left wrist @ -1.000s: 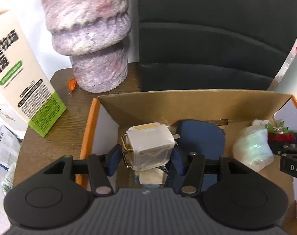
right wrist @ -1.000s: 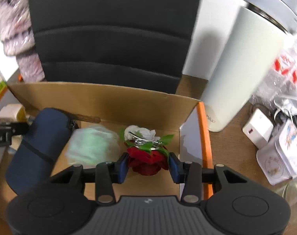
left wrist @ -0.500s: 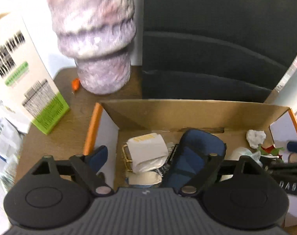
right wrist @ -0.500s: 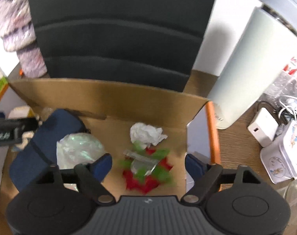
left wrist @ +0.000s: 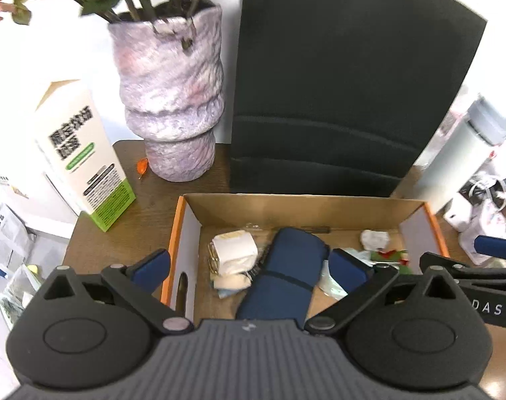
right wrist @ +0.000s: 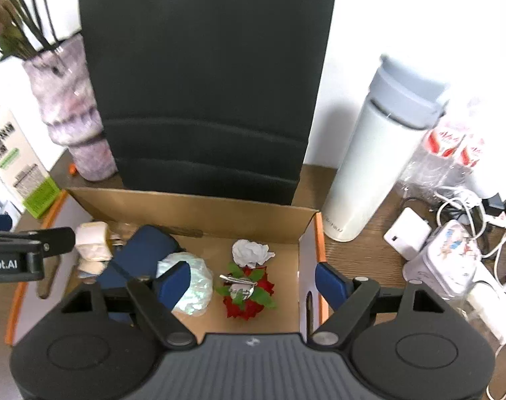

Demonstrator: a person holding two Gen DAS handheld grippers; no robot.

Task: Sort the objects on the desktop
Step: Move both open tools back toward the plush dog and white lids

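Both drops look made: the white cube with the gold clip (left wrist: 233,249) lies at centre left of the left wrist view, inside the cardboard box (left wrist: 303,204), and the red flower clip (right wrist: 247,295) lies low and central in the right wrist view, on the box floor. So the step in hand, as I read it, is the clean exit.

Do it well: lift straight away from the box and keep your blue pads clear of the orange-edged walls. Your left gripper (left wrist: 249,268) has its jaws opening to full spread, nothing between the pads. They straddle the left wall, one pad outside it and one over the navy pouch (left wrist: 286,276), so do not swing sideways or you will clip that rim. Your right gripper (right wrist: 253,280) stands wide and empty too, its right pad just at the right wall, its left pad over the pale iridescent bundle (right wrist: 192,283).

Both grippers tilt steeply downward, looking into the box from above, side by side. The right one's finger shows at the right edge of the left view.

For the next pick, judge from the clutter at the right of the right view: the white charger (right wrist: 408,233) and the printed tin (right wrist: 443,253) sit among tangled cables, so choose a piece you can lift free.
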